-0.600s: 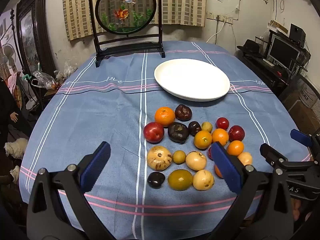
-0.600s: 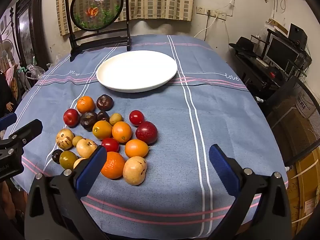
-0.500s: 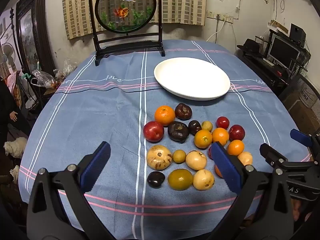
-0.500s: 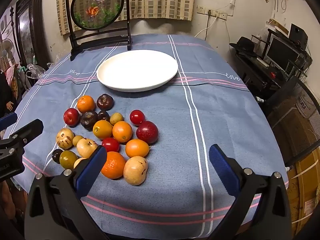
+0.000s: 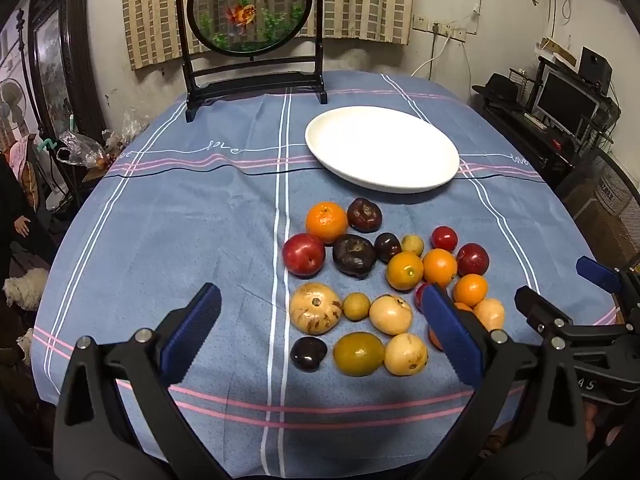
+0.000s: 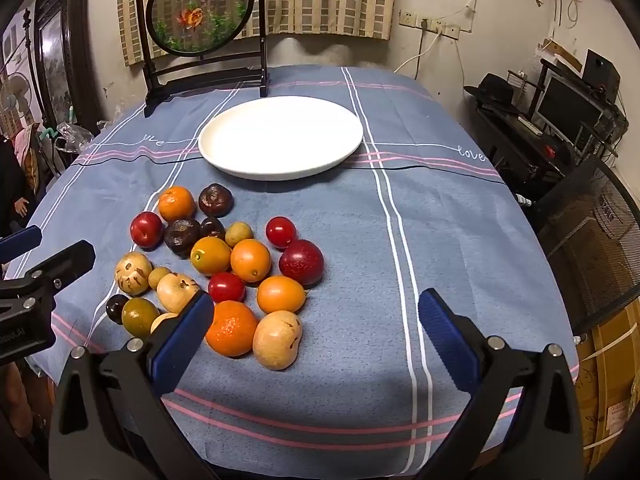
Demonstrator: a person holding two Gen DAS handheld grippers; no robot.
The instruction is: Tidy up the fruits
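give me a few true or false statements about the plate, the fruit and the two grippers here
1. The white plate has nothing on it. True.
2. The left gripper is clamped on a fruit. False: its fingers stand wide apart and hold nothing.
3. The fruits lie in a cluster on the blue tablecloth, on the near side of the plate. True.
4. The right gripper is shut. False: it is open and empty.
5. The goldfish screen stands between the plate and the fruits. False: it stands at the table's far edge, beyond the plate.

Black tool [image 5: 320, 320], blue ribbed pads, silver screws
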